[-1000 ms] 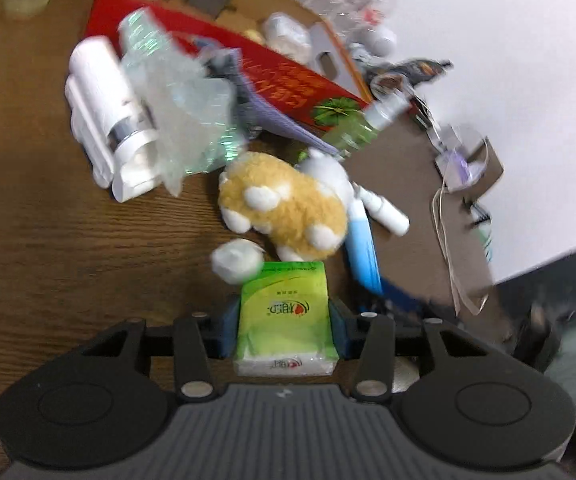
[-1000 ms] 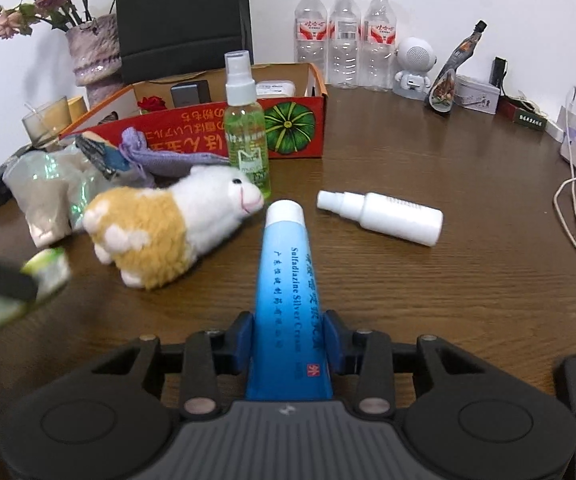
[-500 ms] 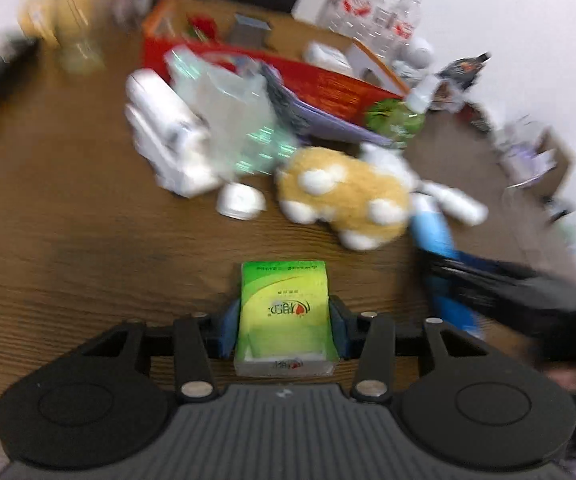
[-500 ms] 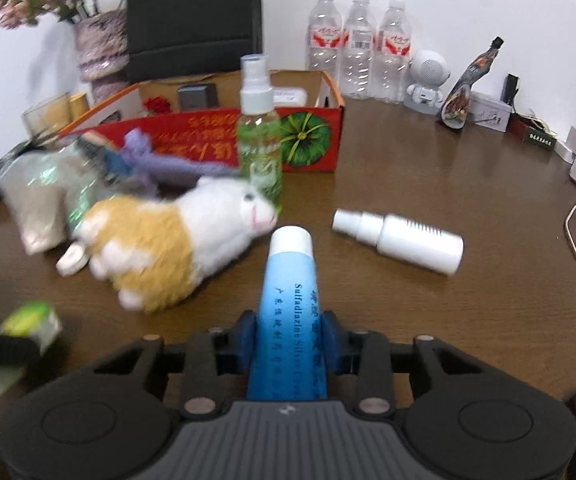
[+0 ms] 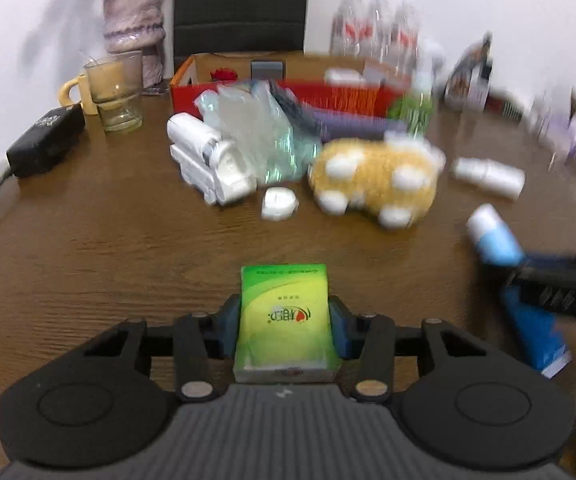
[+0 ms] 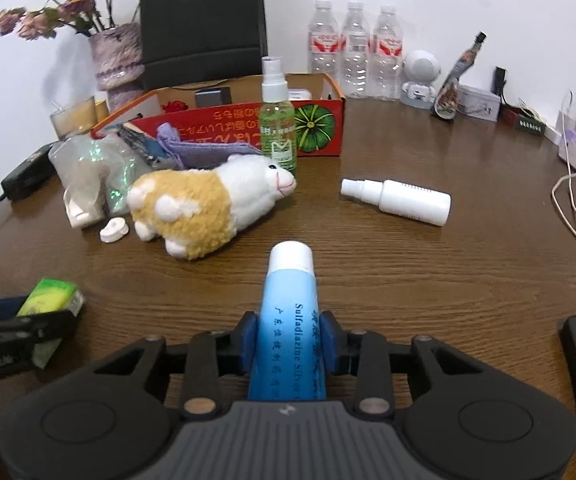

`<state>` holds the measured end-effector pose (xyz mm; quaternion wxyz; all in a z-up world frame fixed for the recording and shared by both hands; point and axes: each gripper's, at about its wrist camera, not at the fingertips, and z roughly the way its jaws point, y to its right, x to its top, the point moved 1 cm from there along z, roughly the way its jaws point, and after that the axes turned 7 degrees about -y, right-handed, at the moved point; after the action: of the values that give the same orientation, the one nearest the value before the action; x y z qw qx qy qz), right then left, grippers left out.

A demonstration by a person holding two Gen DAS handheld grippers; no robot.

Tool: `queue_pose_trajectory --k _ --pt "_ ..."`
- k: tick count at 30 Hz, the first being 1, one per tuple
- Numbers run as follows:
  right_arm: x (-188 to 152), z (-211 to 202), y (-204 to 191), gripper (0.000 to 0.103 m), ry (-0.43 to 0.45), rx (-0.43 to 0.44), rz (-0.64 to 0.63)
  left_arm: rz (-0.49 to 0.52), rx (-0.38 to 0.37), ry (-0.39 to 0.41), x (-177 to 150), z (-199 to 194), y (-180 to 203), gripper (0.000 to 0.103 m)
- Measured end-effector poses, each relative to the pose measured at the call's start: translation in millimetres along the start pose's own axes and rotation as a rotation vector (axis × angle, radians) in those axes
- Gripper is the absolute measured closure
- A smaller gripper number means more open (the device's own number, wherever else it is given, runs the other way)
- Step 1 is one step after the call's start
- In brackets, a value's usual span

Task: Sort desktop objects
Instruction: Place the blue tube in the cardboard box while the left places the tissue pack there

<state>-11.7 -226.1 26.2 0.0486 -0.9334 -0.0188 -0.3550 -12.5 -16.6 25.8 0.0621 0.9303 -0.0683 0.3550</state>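
Observation:
My left gripper [image 5: 286, 322] is shut on a green tissue pack [image 5: 284, 316], held above the wooden table; the pack also shows at the left edge of the right wrist view [image 6: 50, 296]. My right gripper [image 6: 288, 338] is shut on a blue ointment tube [image 6: 288, 320] with a white cap, seen too in the left wrist view [image 5: 503, 248]. A plush sheep [image 6: 208, 200] lies mid-table. A white spray bottle [image 6: 403, 200] lies to its right. A green spray bottle [image 6: 278, 120] stands before the red cardboard box [image 6: 327, 128].
A plastic bag [image 6: 92, 168], a white device [image 5: 208, 164] and a small white cap [image 6: 114, 230] lie left of the sheep. A vase [image 6: 116, 60], a glass [image 5: 116, 92], a black adapter [image 5: 44, 140], water bottles [image 6: 355, 52] and cables [image 6: 575, 208] ring the table.
My left gripper has swung left and back with the tissue pack, levelling toward the table's far side. My right gripper has pulled back slightly with the tube.

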Motion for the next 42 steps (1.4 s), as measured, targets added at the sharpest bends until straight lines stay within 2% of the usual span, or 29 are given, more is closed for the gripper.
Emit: queue_pose_trajectory --k 3,5,7,10,11,14,17,19,22,26,28,29,31,33,35,37,40,42 --pt "10 -16 0 0.072 0.03 0.036 0.001 -0.004 -0.045 0.087 19 -32 -4 0.058" --pt "20 -30 0 0.072 0.061 0.062 0.002 -0.006 -0.091 0.15 49 -54 -11 0.058" --pt "51 -55 4 0.071 0.145 0.096 0.0 -0.003 -0.147 0.18 93 -63 -19 0.057" --pt "126 -69 11 0.071 0.242 0.133 -0.012 -0.012 -0.243 0.13 173 -42 -30 0.057" --pt "157 -59 13 0.071 0.232 0.127 -0.018 -0.019 -0.251 0.112 197 -30 -32 0.057" --pt "247 -26 17 0.071 0.192 0.103 -0.035 -0.055 -0.181 0.065 257 22 -32 0.057" --pt "313 48 18 0.071 0.049 0.029 -0.025 -0.111 -0.17 -0.062 294 96 -32 0.057" --pt "332 105 23 0.071 -0.061 -0.041 -0.046 -0.125 -0.159 -0.146 302 144 -29 0.057" --pt "337 164 31 0.071 -0.173 -0.036 -0.018 -0.128 -0.142 -0.231 307 207 -23 0.057" --pt "331 212 33 0.07 -0.238 -0.1 -0.045 -0.094 -0.127 -0.283 300 249 -16 0.055" --pt "328 219 34 0.068 -0.24 -0.138 -0.067 -0.084 -0.115 -0.298 299 258 -12 0.042" --pt "327 220 33 0.063 -0.232 -0.154 -0.076 -0.076 -0.106 -0.294 300 258 -11 0.041" --pt "328 220 35 0.062 -0.212 -0.162 -0.074 -0.067 -0.114 -0.279 301 254 -9 0.032" --pt "329 215 37 0.062 -0.208 -0.144 -0.057 -0.065 -0.122 -0.266 303 249 -10 0.03" --pt "330 209 38 0.062 -0.213 -0.124 -0.046 -0.074 -0.096 -0.274 304 245 -13 0.027" --pt "328 204 35 0.061 -0.253 -0.106 -0.071 -0.078 -0.071 -0.291 302 238 -15 0.016" --pt "322 190 30 0.059 -0.285 -0.083 -0.075 -0.074 -0.037 -0.302 300 221 -18 0.013" --pt "318 175 26 0.056 -0.288 -0.065 -0.062 -0.072 0.0 -0.291 296 202 -18 0.005"
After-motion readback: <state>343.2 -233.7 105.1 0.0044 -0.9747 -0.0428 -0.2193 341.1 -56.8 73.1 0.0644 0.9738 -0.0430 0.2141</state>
